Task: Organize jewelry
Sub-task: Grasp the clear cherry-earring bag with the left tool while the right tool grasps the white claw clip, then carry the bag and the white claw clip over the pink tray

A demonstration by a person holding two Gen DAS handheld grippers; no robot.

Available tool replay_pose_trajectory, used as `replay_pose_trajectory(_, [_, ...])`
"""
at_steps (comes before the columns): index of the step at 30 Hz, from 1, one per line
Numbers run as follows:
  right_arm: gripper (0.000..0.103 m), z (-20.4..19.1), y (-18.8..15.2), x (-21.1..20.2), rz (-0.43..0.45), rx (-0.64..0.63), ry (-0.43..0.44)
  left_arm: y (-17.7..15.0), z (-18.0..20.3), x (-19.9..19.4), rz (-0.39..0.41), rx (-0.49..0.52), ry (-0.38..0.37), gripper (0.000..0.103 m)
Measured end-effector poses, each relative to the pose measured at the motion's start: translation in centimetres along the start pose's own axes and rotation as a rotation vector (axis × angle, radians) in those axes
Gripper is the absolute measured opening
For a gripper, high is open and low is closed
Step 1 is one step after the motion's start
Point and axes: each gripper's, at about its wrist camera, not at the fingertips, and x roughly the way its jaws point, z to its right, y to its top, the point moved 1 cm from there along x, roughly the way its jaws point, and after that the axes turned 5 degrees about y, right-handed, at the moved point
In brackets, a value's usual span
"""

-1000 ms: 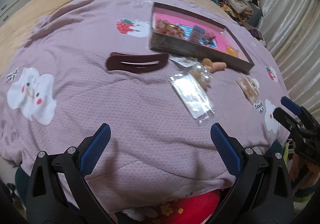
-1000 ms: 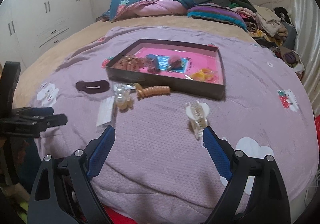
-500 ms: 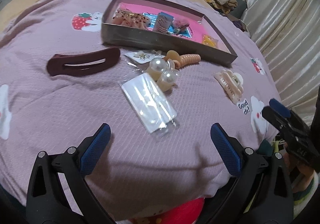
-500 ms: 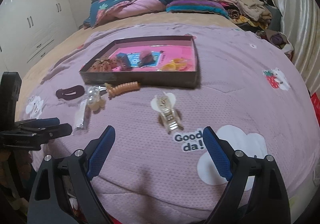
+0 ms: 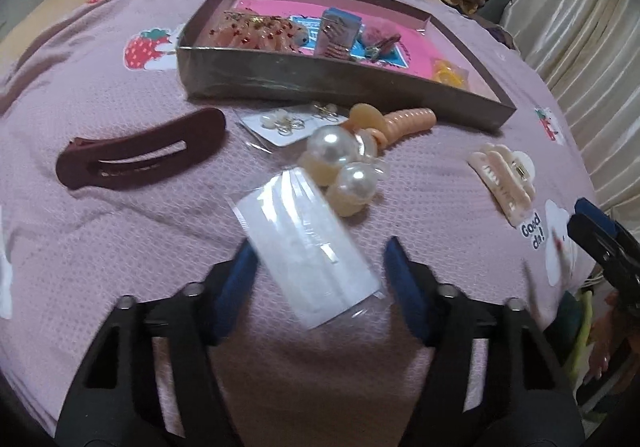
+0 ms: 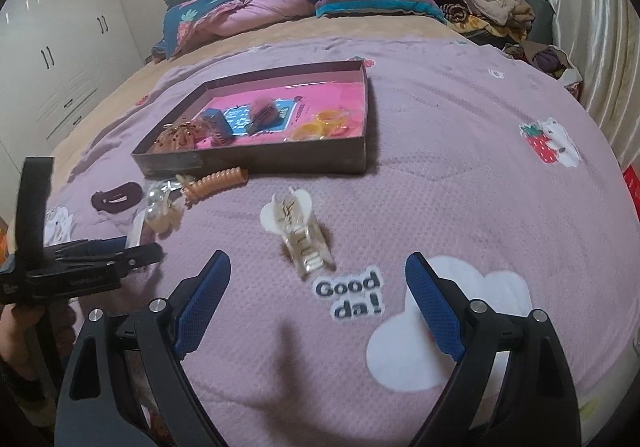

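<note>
Clear plastic packet [image 5: 308, 247] between your left tool's [image 5: 318, 271] closing pads, not yet pinched; centre it first. Right tool [image 6: 318, 303] released, idle.

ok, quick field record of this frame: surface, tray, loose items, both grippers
surface: purple blanket on a bed
tray: brown box, pink inside, already holds hair accessories
loose items: maroon hair clip, clear packet, pearl clip, orange clip, cream claw clip
left gripper: jaws just been closing, either side of the packet, pads not visibly pressing
right gripper: open, empty, near the claw clip
</note>
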Motion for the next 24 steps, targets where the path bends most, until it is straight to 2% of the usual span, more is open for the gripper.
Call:
replay_pose_trajectory(8, [0.088,-0.5,1.7,5.3,-0.076,-0.078,-0.022,-0.7,-1.9,-1.0,-0.012,-0.031,-0.029,0.040])
replay_pose_trajectory(10, [0.078,-0.7,2.0,6.7,-0.097,-0.099,-0.020,-0.9,-2.4,-1.3,-0.012,-0.040,-0.030,0.037])
replay_pose_trajectory(11, [0.066,-0.8,2.0,7.4,-0.118,-0.105,-0.012,-1.1,-2.8,-1.6,-0.015,-0.047,-0.033,0.037])
replay_pose_trajectory(12, [0.059,-1.0,1.9,8.0,-0.141,-0.106,-0.001,-1.0,-2.9,-1.7,-0.016,-0.052,-0.035,0.037])
replay_pose_trajectory(15, [0.044,-1.8,1.6,8.3,-0.141,-0.134,0.014,-1.1,-3.7,-1.9,-0.023,-0.075,-0.049,0.037])
replay_pose_trajectory(17, [0.028,-2.7,1.3,8.2,-0.141,-0.167,0.027,-1.2,-4.2,-2.0,-0.024,-0.087,-0.056,0.037])
replay_pose_trajectory(24, [0.027,-5.3,0.1,6.4,-0.141,-0.184,0.125,-1.4,-5.0,-2.5,-0.016,-0.107,-0.068,0.036])
